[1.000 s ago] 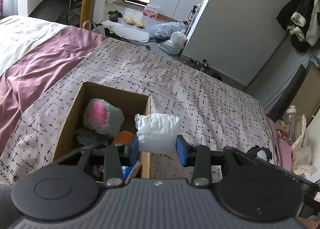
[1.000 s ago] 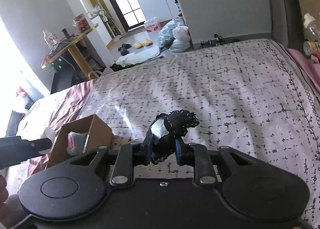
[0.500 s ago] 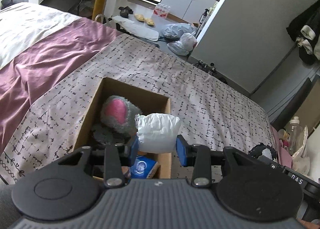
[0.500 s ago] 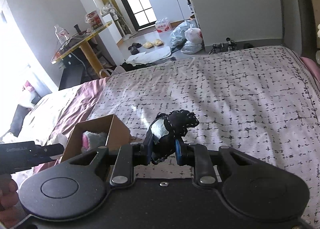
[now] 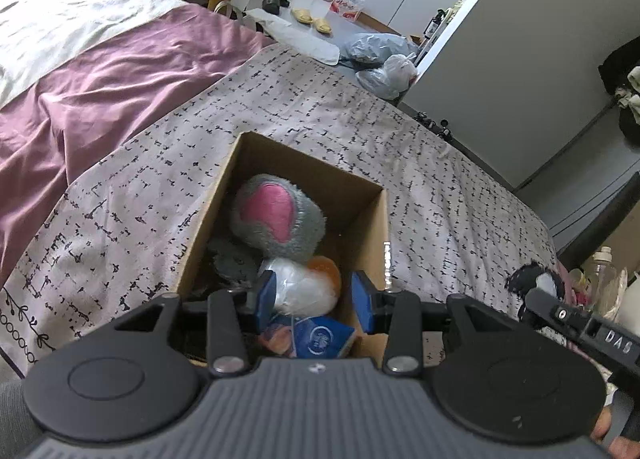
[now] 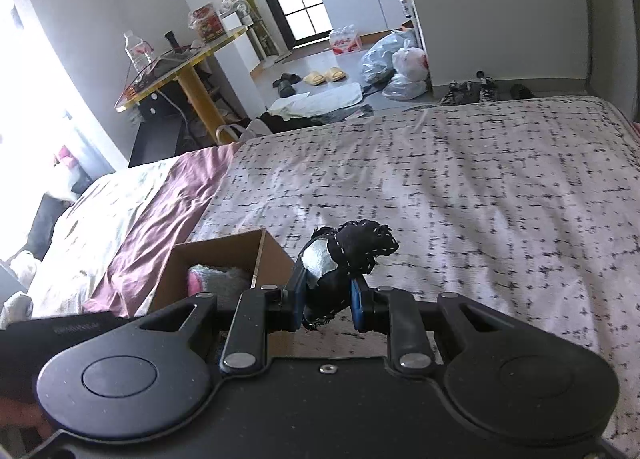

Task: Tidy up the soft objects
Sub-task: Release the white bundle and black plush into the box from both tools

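Note:
An open cardboard box (image 5: 224, 195) sits on the patterned bedspread; it also shows in the right wrist view (image 6: 224, 249). Inside lie a grey and pink plush (image 5: 278, 217), a dark grey soft item (image 5: 234, 261), an orange item (image 5: 326, 267), a blue packet (image 5: 320, 341) and a white soft bundle (image 5: 298, 287). My left gripper (image 5: 314, 297) hangs over the box, jaws open, the white bundle lying loose between and below them. My right gripper (image 6: 328, 301) is shut on a black and white soft toy (image 6: 346, 257) and holds it above the bed beside the box.
A purple blanket (image 5: 92, 87) covers the bed's left side. Beyond the bed's far edge lie plastic bags (image 5: 380, 63), slippers and a yellow table (image 6: 180, 63). A bottle (image 5: 604, 279) and clutter sit at the bed's right. The right gripper's body (image 5: 580, 327) shows right of the box.
My left gripper moved over the box, lowered and opened, letting the white bundle drop into it. My right gripper moved left toward the box, still holding the black and white toy.

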`<state>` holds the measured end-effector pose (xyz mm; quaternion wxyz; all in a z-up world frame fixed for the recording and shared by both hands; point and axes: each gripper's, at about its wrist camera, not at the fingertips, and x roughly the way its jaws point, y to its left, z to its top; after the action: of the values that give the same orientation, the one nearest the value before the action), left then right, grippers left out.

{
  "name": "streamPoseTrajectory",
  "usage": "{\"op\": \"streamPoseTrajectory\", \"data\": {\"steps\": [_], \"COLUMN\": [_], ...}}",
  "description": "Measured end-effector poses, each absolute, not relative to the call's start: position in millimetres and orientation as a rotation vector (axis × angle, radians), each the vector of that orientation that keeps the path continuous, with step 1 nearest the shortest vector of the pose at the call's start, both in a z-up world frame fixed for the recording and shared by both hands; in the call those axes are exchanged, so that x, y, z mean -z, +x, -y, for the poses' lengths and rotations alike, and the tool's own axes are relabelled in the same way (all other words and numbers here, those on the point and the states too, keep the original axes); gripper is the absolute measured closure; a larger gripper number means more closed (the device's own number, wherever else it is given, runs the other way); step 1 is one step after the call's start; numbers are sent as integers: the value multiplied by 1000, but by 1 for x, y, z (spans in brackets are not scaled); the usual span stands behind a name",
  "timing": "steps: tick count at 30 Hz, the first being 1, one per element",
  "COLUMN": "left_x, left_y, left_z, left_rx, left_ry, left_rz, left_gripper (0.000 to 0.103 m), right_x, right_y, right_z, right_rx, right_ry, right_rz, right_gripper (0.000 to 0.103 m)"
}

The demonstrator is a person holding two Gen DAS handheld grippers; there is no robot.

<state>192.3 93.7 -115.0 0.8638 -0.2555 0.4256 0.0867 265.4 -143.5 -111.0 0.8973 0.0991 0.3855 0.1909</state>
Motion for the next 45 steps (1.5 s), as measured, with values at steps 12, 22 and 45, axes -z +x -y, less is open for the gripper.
{"op": "streamPoseTrajectory", "data": {"steps": [12,22,45], "left_x": [117,111,92], "left_y": [200,198,196], "left_z": [-114,-137,-127], "left_rx": [-170,-187,-196], "left_ry": [-541,-550,-526], "left_rz": [-908,-902,-938], "left_gripper": [51,45,22], "right_x": [109,115,107], "right_y": [280,289,278], "right_z": [91,47,74], "right_rx": [-452,-509,-468], "right_ry": [170,146,185], "right_rz": [-821,-847,-863], "right_gripper": [80,80,50]}}
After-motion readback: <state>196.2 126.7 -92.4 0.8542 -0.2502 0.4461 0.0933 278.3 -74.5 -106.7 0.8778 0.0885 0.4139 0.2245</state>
